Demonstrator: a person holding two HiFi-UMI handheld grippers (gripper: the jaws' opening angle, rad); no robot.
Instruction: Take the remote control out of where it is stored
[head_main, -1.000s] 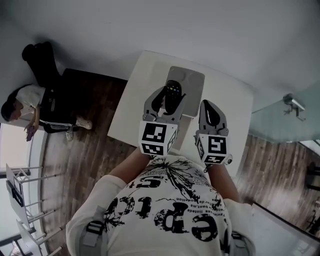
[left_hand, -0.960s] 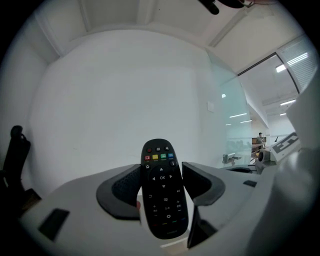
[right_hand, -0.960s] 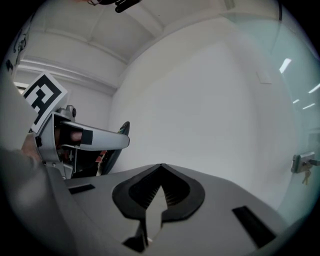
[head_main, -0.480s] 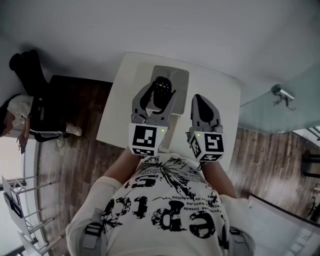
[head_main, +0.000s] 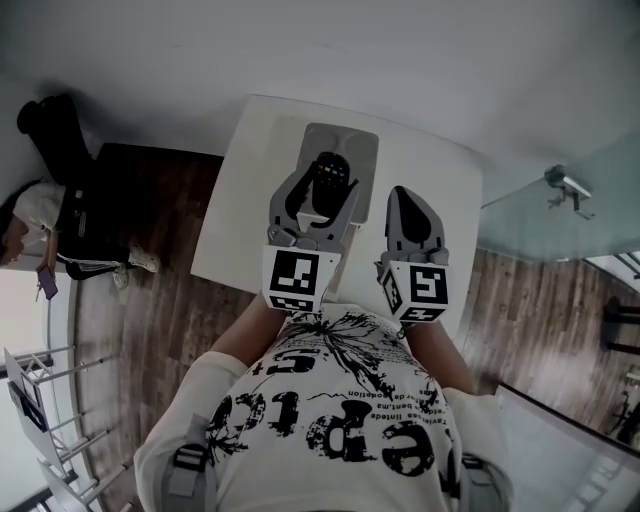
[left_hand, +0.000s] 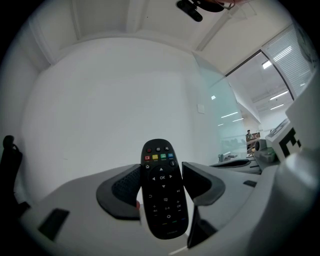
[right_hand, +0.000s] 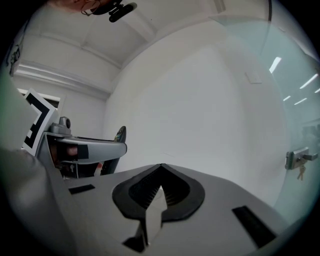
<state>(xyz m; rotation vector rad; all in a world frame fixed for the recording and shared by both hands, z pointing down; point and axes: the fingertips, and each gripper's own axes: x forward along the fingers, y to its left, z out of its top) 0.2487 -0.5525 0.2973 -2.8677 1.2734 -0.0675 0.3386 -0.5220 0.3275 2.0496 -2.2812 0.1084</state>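
— Now that a second has gone by, what has changed?

— Little. My left gripper (left_hand: 161, 172) stays clamped on the black remote control (left_hand: 162, 200), its pads pressing on both long edges. The remote stands upright against the bare wall with its buttons facing back at me. My hands have hardly stirred. I judge the remote is already out of the grey tray (head_main: 352, 140) on the white table (head_main: 250, 200), so it only needs carrying clear.

— And your right?

— My right gripper (right_hand: 161, 172) has its jaws together on nothing, just beside the left.

— What stays hidden?

— From above, the remote overlaps the tray, so I cannot see any gap between them. Neither gripper view shows the tray at all.
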